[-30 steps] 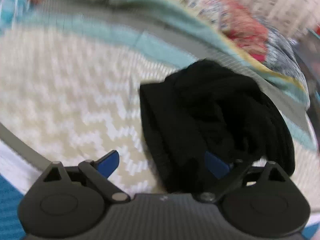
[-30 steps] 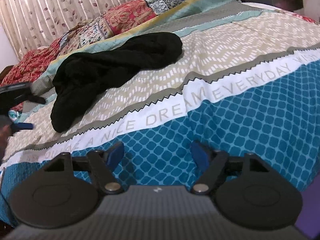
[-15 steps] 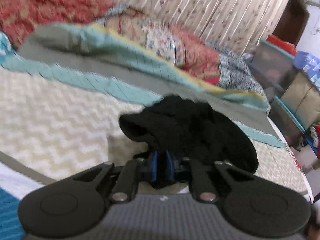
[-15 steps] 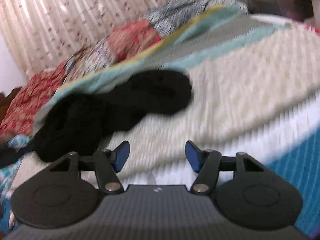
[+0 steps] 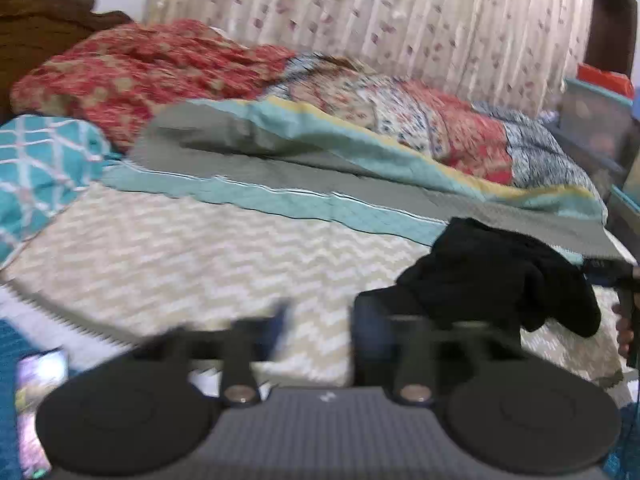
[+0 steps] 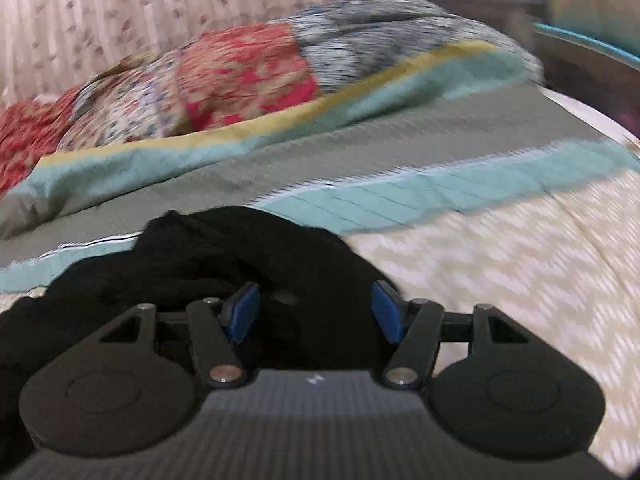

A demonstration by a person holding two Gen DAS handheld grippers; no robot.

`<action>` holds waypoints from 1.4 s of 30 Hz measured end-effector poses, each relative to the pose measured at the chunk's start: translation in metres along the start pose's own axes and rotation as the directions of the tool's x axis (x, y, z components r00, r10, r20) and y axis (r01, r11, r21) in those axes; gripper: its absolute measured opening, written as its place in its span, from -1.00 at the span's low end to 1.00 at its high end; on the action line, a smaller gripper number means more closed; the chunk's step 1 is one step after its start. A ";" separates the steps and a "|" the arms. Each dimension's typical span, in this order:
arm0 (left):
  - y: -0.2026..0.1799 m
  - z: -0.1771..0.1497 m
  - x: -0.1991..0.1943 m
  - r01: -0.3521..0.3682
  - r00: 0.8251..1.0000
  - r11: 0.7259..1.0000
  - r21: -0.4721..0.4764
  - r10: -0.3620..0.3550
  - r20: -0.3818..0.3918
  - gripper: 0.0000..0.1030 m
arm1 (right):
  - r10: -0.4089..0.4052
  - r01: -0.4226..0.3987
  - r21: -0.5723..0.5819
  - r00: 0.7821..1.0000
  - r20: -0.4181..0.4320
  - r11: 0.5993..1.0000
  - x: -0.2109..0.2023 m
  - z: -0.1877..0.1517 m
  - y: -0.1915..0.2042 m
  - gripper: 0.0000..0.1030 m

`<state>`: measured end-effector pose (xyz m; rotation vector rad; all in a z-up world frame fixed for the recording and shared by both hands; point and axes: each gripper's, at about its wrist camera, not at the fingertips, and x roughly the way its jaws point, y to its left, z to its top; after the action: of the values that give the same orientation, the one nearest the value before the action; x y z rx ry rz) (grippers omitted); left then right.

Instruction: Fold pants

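The black pants (image 5: 496, 276) lie bunched on the bedspread (image 5: 200, 264), at the lower right of the left wrist view. My left gripper (image 5: 320, 320) is open; its fingers are blurred, and the right one sits at the near edge of the black cloth. In the right wrist view the pants (image 6: 224, 256) fill the lower left. My right gripper (image 6: 316, 312) is open with its blue pads on either side of the bunched black cloth, close over it. The other gripper (image 5: 624, 292) shows at the right edge of the left wrist view.
A rolled patchwork quilt (image 5: 400, 112) and red pillows (image 5: 120, 68) lie along the far side of the bed before a curtain (image 5: 360, 4). A teal cushion (image 5: 36, 168) is at the left. Storage boxes (image 5: 592, 112) stand at the far right.
My left gripper was shut on the pants half a second ago and has opened and drawn back left. My right gripper has moved forward onto the pants, still open.
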<state>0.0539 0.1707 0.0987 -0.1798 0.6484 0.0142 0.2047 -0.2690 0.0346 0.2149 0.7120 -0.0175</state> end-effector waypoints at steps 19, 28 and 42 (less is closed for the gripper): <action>-0.005 0.020 0.009 0.314 0.949 0.931 -0.186 -0.300 0.097 -0.75 | 0.017 -0.086 0.295 0.973 0.229 0.952 -0.103 0.080 -0.094 -0.88; 0.029 -0.041 -0.081 0.289 0.954 0.934 -0.209 -0.264 0.141 -0.95 | -0.152 -0.027 0.560 0.950 0.272 0.828 -0.217 -0.024 -0.188 -0.88; 0.047 -0.089 -0.064 0.132 0.965 0.905 -0.404 -0.211 -0.156 0.18 | -0.309 0.201 0.574 0.946 0.097 0.794 -0.234 -0.101 -0.189 -0.33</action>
<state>-0.0534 0.2045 0.0599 -0.6326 0.8221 -0.0463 -0.0547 -0.4470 0.0762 0.6720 0.5271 -0.5108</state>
